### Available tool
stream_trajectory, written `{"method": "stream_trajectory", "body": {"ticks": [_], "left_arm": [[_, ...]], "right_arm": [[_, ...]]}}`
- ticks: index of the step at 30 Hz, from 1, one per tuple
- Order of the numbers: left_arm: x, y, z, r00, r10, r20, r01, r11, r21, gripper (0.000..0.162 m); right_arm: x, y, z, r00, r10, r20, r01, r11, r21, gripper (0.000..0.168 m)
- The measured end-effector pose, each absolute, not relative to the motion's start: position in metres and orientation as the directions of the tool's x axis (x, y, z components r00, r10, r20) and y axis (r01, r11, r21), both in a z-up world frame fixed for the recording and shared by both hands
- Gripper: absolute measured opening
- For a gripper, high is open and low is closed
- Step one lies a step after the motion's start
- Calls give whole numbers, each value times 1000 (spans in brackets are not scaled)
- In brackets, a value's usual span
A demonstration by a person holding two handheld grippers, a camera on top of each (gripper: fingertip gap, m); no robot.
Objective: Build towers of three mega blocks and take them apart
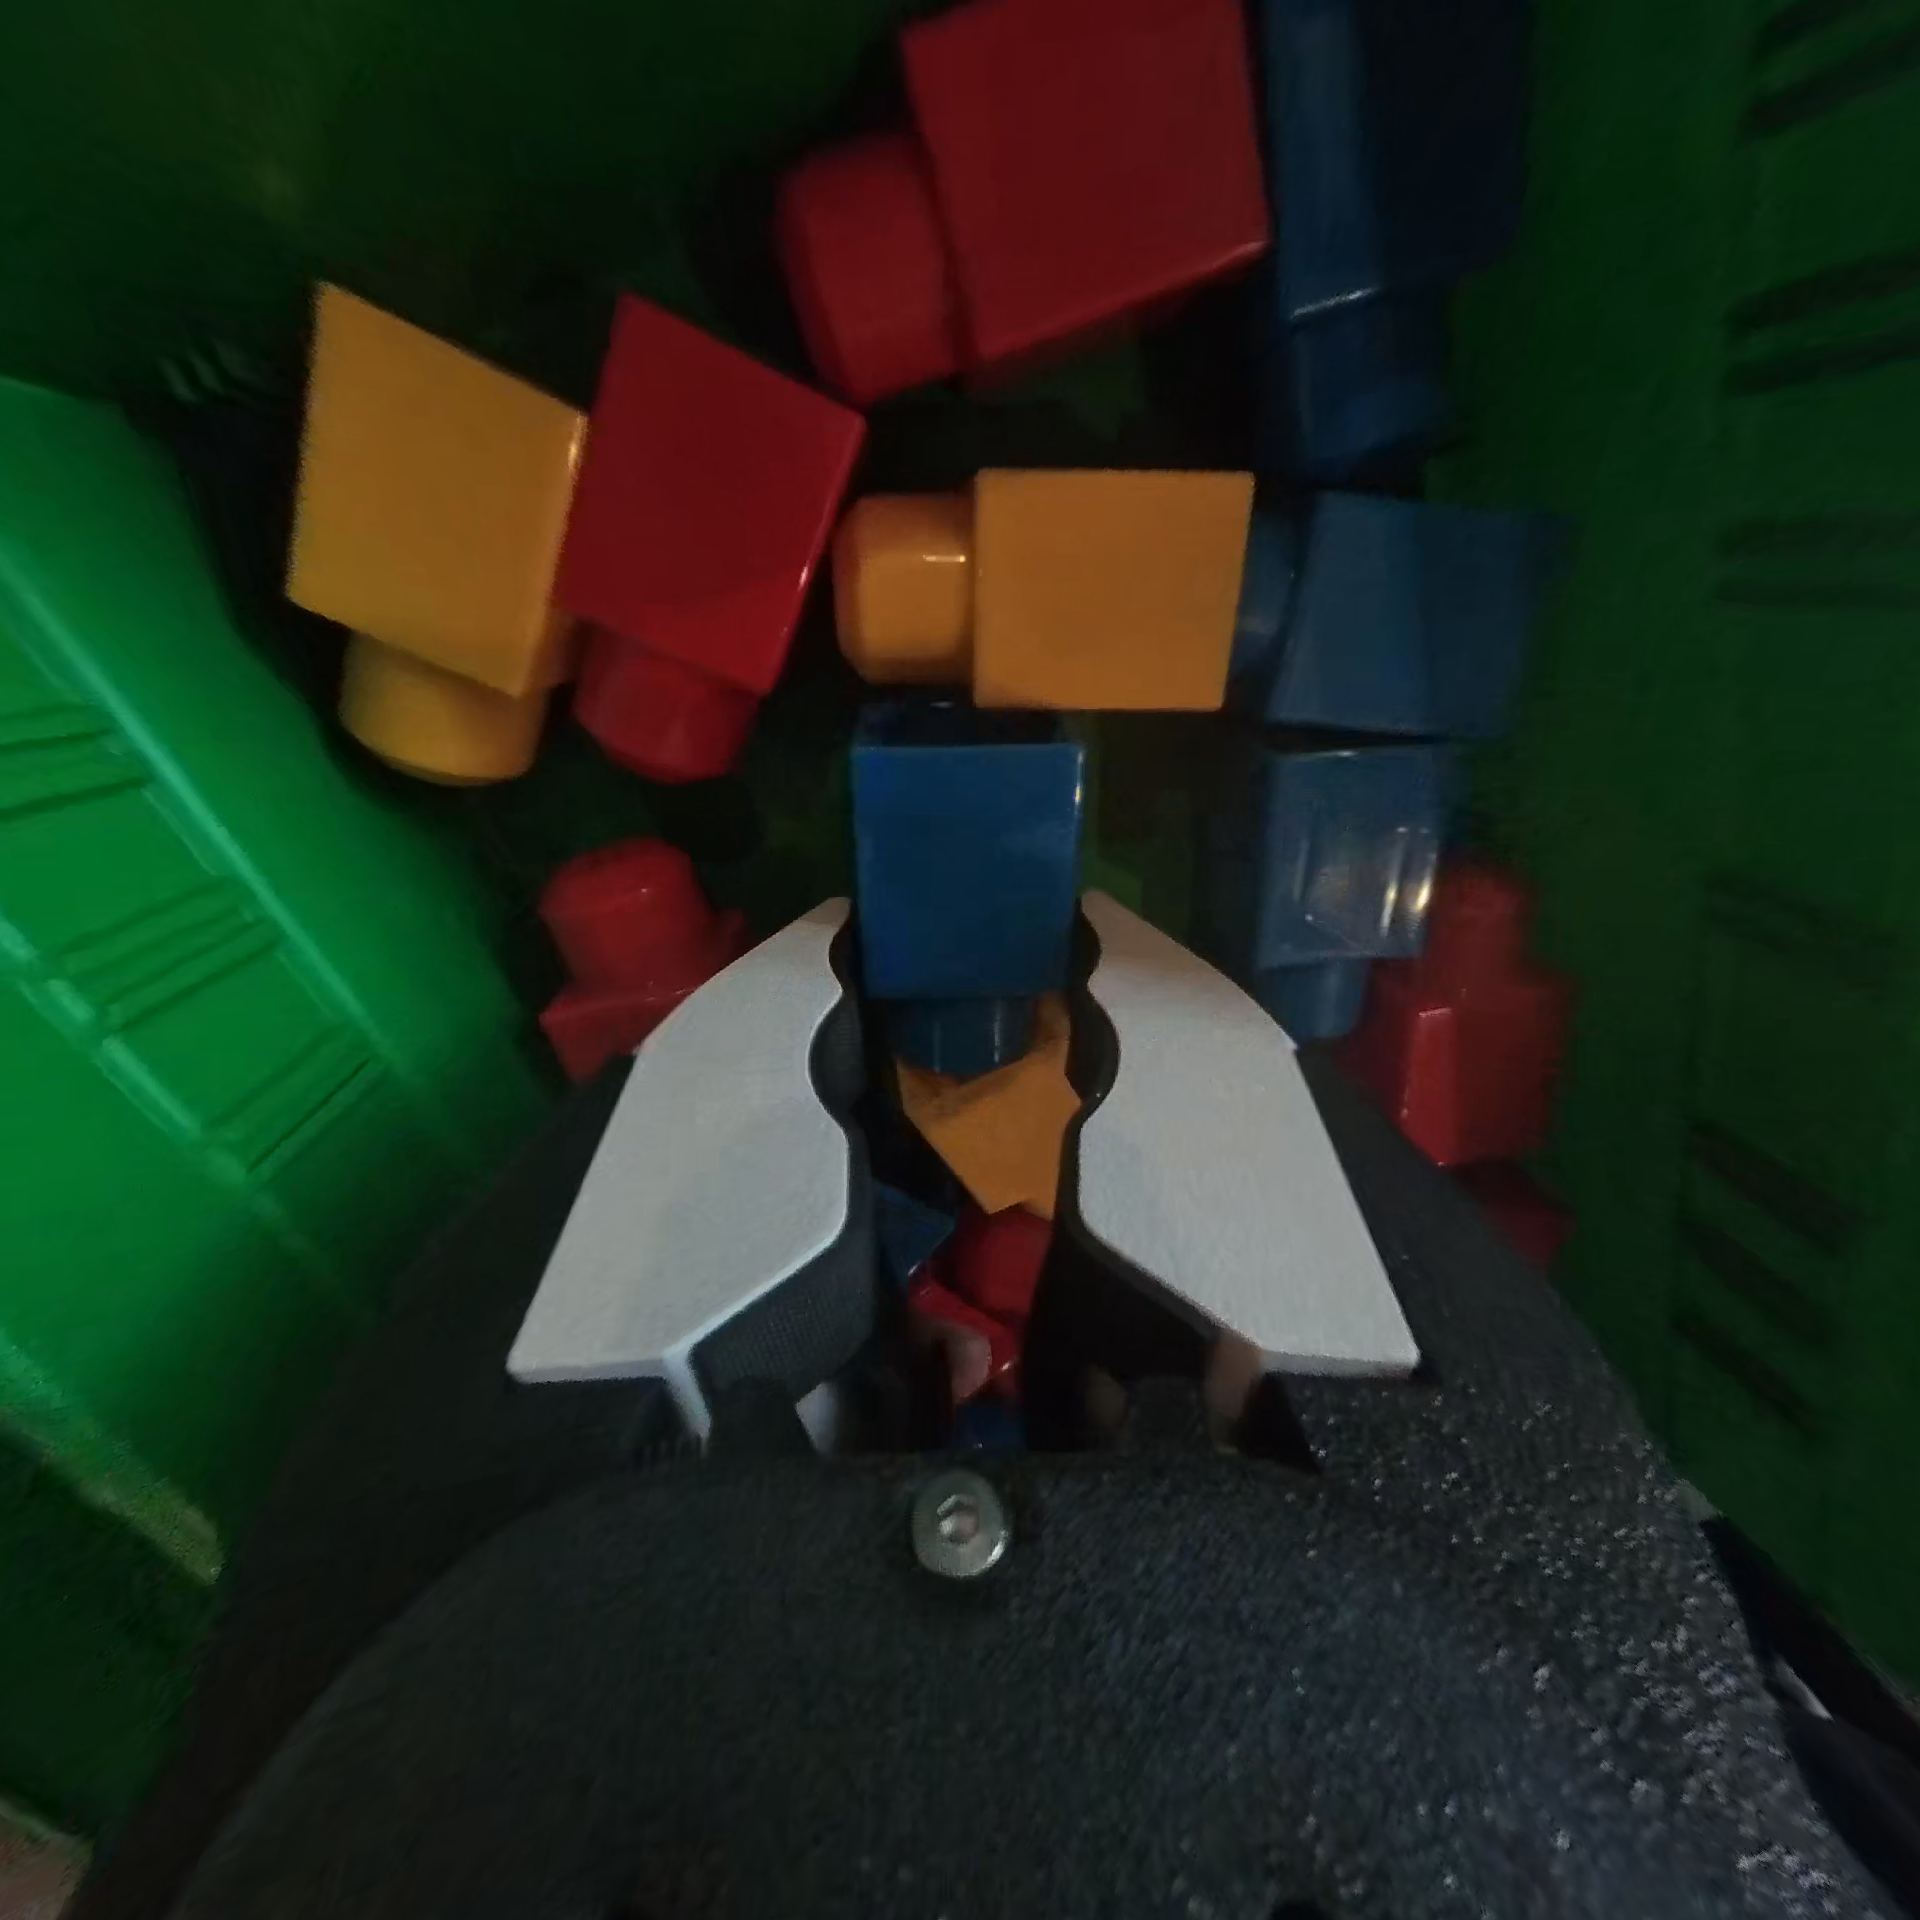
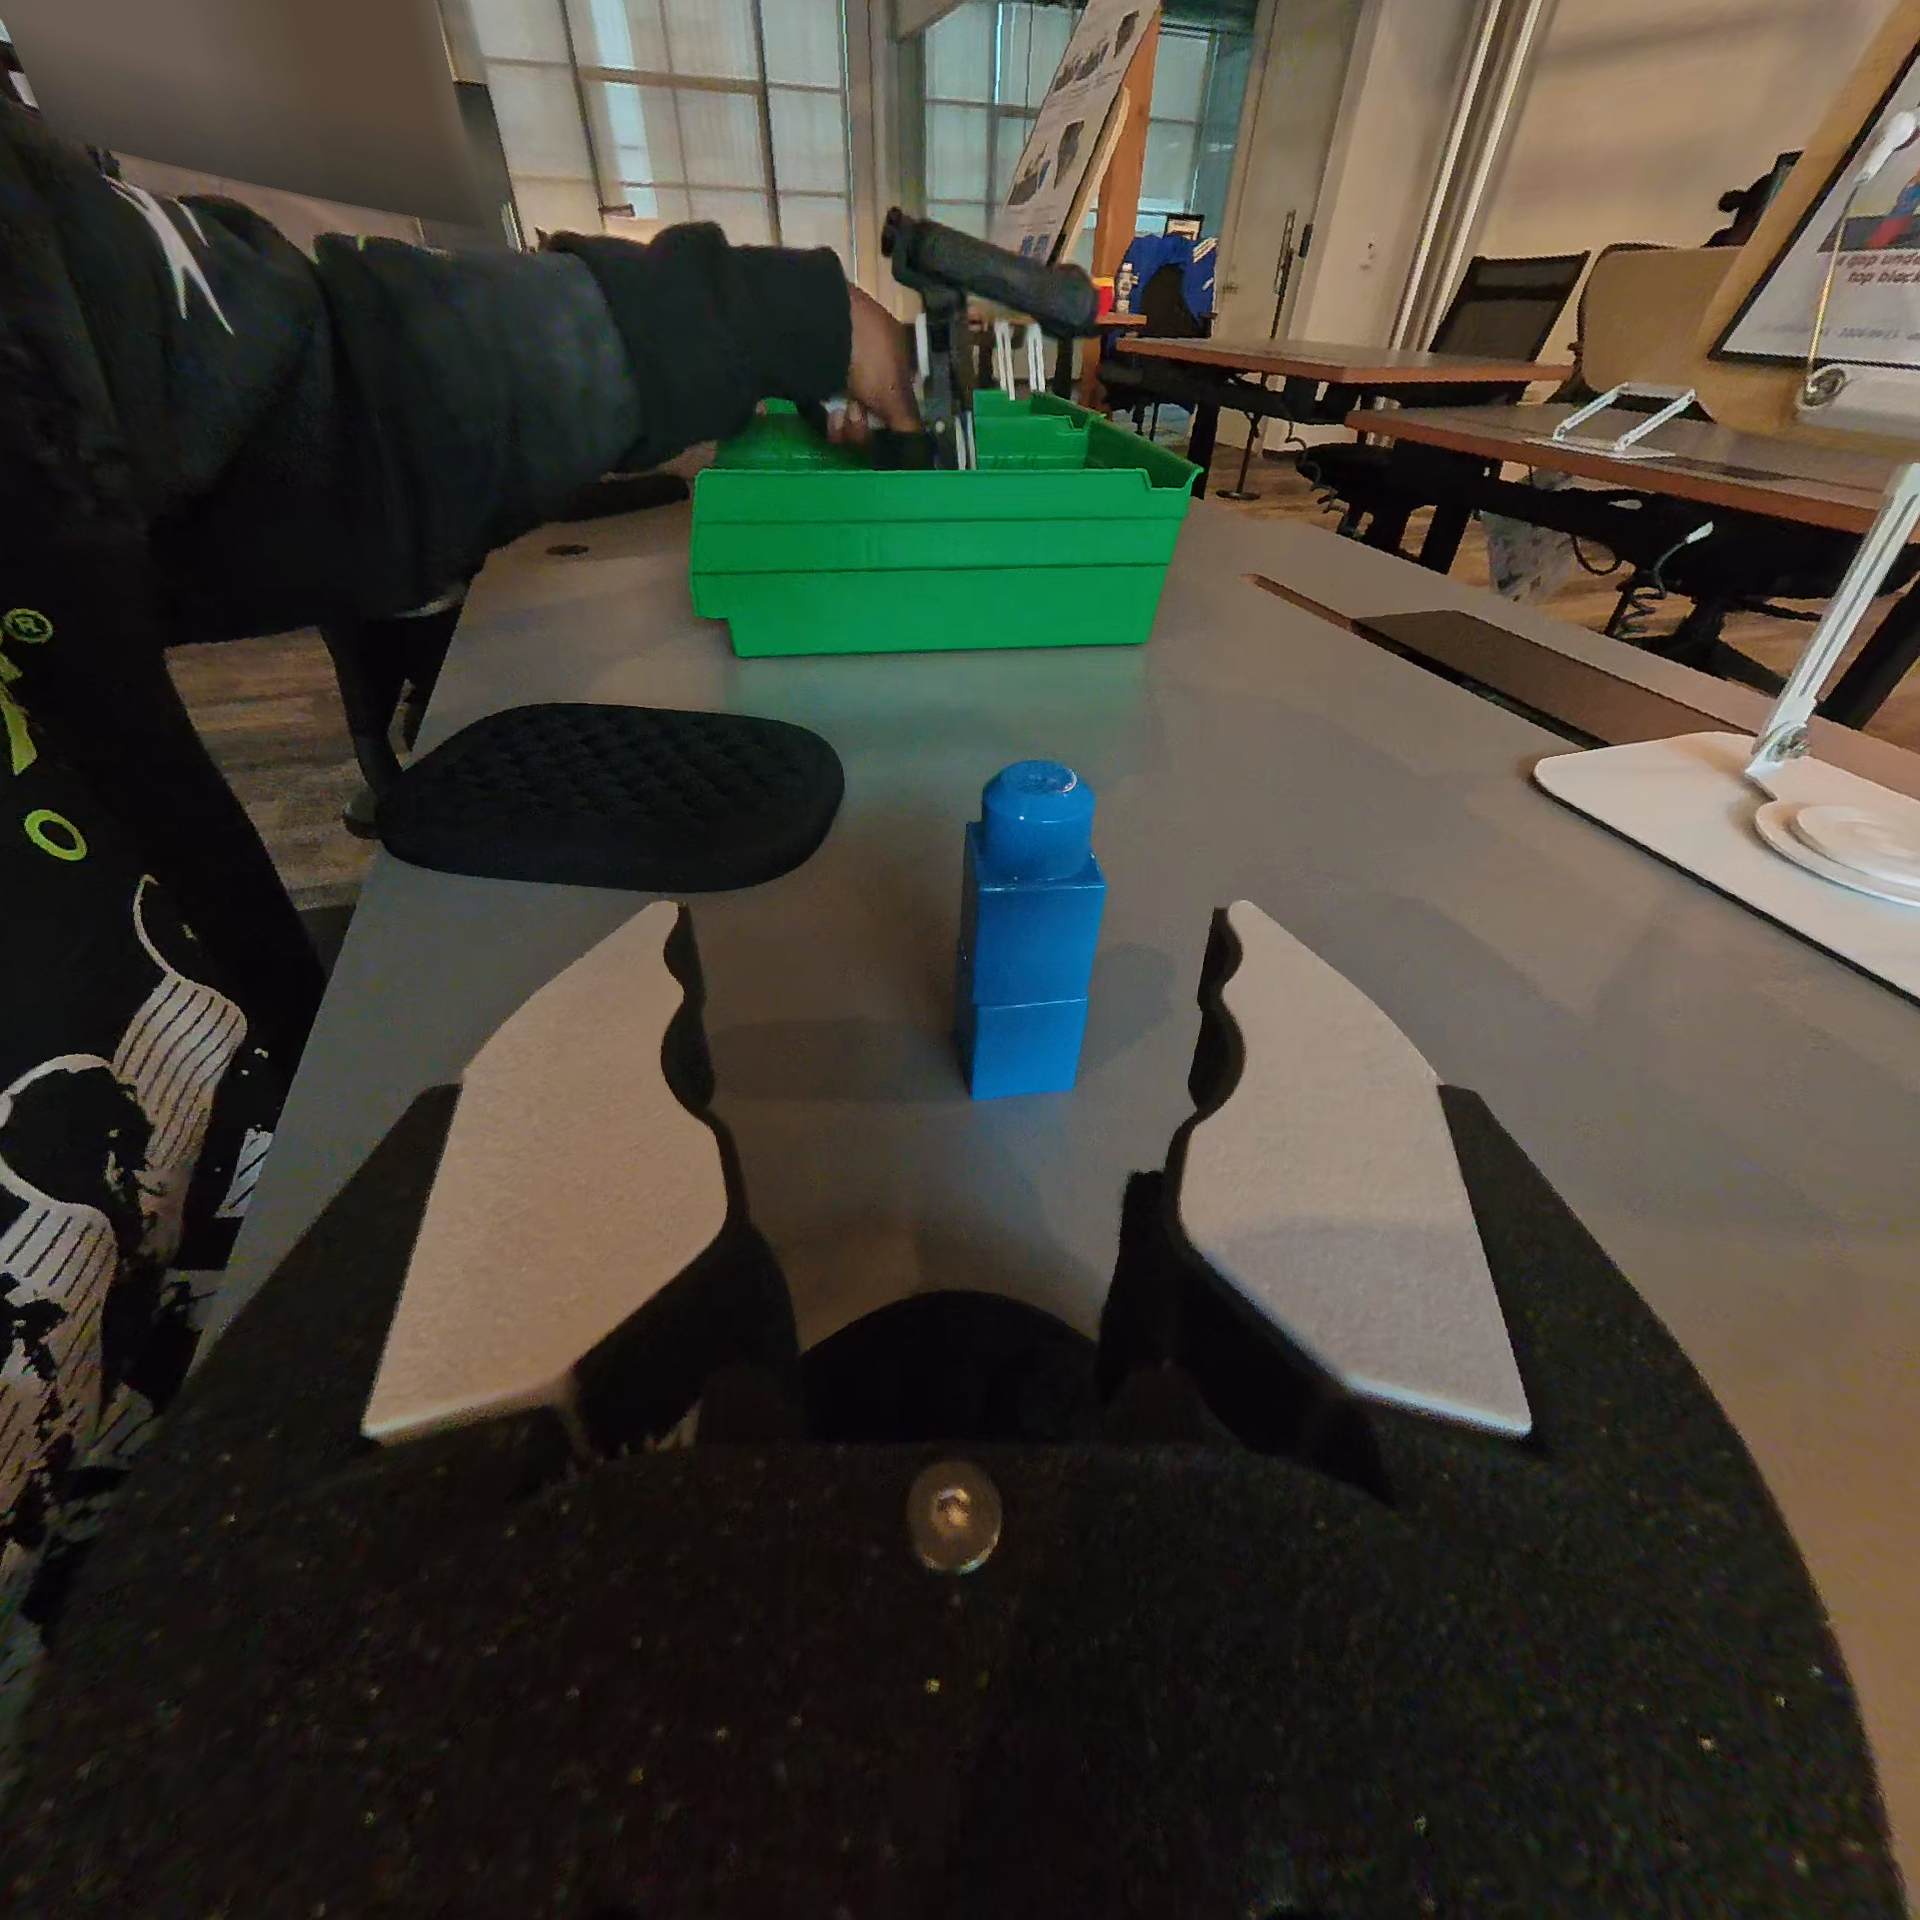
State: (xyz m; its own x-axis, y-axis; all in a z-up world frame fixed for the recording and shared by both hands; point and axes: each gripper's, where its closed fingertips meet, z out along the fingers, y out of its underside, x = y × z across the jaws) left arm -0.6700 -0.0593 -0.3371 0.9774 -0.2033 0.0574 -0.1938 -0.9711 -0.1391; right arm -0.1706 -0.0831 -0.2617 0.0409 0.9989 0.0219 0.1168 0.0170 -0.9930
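In the left wrist view my left gripper point(image 1: 971, 935) is down inside the green bin point(image 1: 187, 935), shut on a blue block point(image 1: 961, 862) at its stud end. Loose red point(image 1: 1081, 177), yellow point(image 1: 1112, 587) and blue point(image 1: 1403, 613) blocks lie around it. In the right wrist view my right gripper point(image 2: 951, 920) is open and empty, just above the grey table point(image 2: 1351, 831). A stack of two blue blocks point(image 2: 1029, 935) stands upright just beyond its fingertips. The left gripper point(image 2: 951, 416) shows far off, reaching into the green bin point(image 2: 935, 551).
A black padded armrest point(image 2: 613, 795) overhangs the table's left edge. A white stand base point(image 2: 1766, 831) sits at the right edge. A person's black sleeve point(image 2: 468, 353) stretches to the bin. Other tables and chairs stand behind. Across from one pair of fingers to the other is roughly 50 cm.
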Motion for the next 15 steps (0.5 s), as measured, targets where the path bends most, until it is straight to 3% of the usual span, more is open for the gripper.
{"method": "stream_trajectory", "body": {"ticks": [8, 15], "left_arm": [[-647, -47, -279, 956, -293, -18, -276, -876, -396, 36], [-545, -49, -226, 843, -537, -40, -457, -675, -578, 36]], "right_arm": [[-173, -84, -265, 32, 999, 23, 140, 18, -990, 88], [-175, -85, -263, 26, 999, 37, 151, 32, -988, 85]]}}
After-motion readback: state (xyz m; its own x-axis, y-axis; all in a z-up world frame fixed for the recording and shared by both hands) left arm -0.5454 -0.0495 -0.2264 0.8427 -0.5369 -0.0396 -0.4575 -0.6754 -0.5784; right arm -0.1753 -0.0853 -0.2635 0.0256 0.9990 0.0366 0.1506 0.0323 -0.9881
